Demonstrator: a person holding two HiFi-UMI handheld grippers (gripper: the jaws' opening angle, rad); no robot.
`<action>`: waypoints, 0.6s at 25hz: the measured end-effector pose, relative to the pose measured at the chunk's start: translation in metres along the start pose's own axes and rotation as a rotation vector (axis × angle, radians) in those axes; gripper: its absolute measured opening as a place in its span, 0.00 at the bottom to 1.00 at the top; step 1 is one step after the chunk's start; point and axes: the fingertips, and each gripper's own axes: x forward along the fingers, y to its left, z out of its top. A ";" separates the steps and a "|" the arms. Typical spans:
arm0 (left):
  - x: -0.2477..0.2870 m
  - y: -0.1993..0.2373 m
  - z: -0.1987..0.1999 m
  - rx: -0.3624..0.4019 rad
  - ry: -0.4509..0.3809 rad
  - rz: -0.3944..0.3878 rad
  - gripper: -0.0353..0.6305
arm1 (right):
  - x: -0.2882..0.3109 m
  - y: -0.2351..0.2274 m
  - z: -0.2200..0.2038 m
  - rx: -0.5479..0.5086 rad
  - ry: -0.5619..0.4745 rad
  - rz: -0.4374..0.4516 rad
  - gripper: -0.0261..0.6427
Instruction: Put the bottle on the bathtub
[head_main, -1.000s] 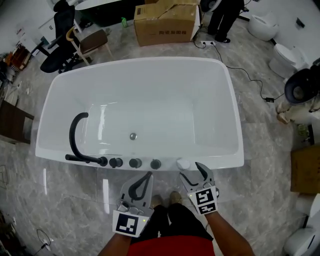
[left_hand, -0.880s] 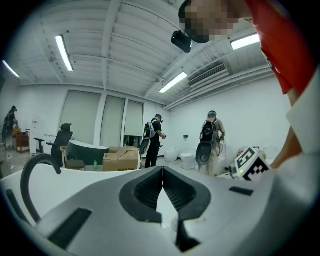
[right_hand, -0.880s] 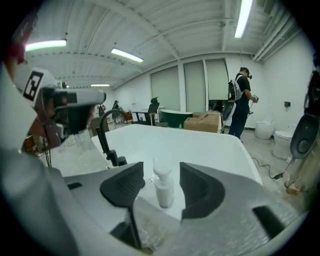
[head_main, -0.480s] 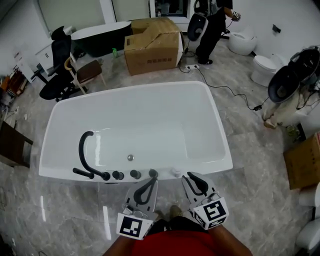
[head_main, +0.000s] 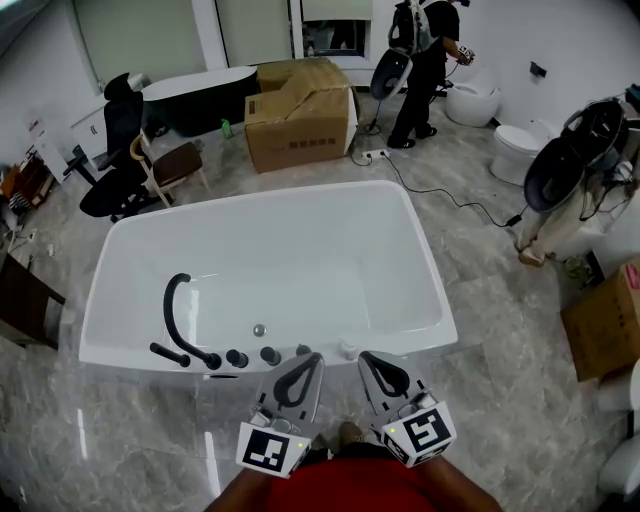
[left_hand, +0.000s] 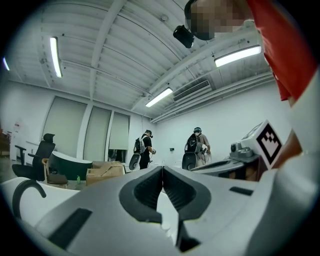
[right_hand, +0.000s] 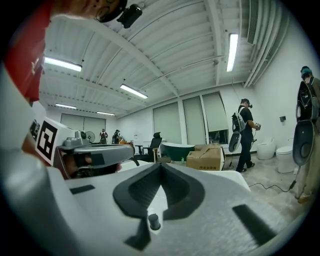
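The white bathtub (head_main: 430, 300) fills the middle of the head view, with a black curved faucet (head_main: 175, 310) and dark knobs (head_main: 237, 357) on its near rim. A small white round object (head_main: 347, 349), possibly the bottle seen from above, stands on that rim right of the knobs. My left gripper (head_main: 312, 359) (left_hand: 162, 170) is shut and empty, just short of the rim. My right gripper (head_main: 365, 358) (right_hand: 160, 165) is also shut and empty, beside the white object and not touching it.
A cardboard box (head_main: 300, 115), a black office chair (head_main: 115, 160) and a wooden chair (head_main: 170, 160) stand beyond the tub. A person (head_main: 425, 60) stands at the back, with toilets (head_main: 515, 150) to the right. A cable (head_main: 440, 195) runs over the marble floor, and another box (head_main: 605, 330) sits at the right.
The right jaws stood apart by the white object a second ago and now meet. Both grippers have drawn back from the rim, and the head view has lifted to show more room.
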 end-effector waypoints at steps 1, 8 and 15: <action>-0.002 -0.001 0.001 0.003 -0.003 -0.001 0.07 | -0.002 0.001 0.001 -0.001 -0.004 -0.001 0.05; -0.017 -0.008 0.010 0.015 -0.012 -0.002 0.07 | -0.016 0.010 0.006 0.008 -0.016 -0.008 0.05; -0.020 -0.013 0.007 0.008 -0.013 -0.004 0.07 | -0.020 0.011 0.005 0.002 -0.024 -0.012 0.05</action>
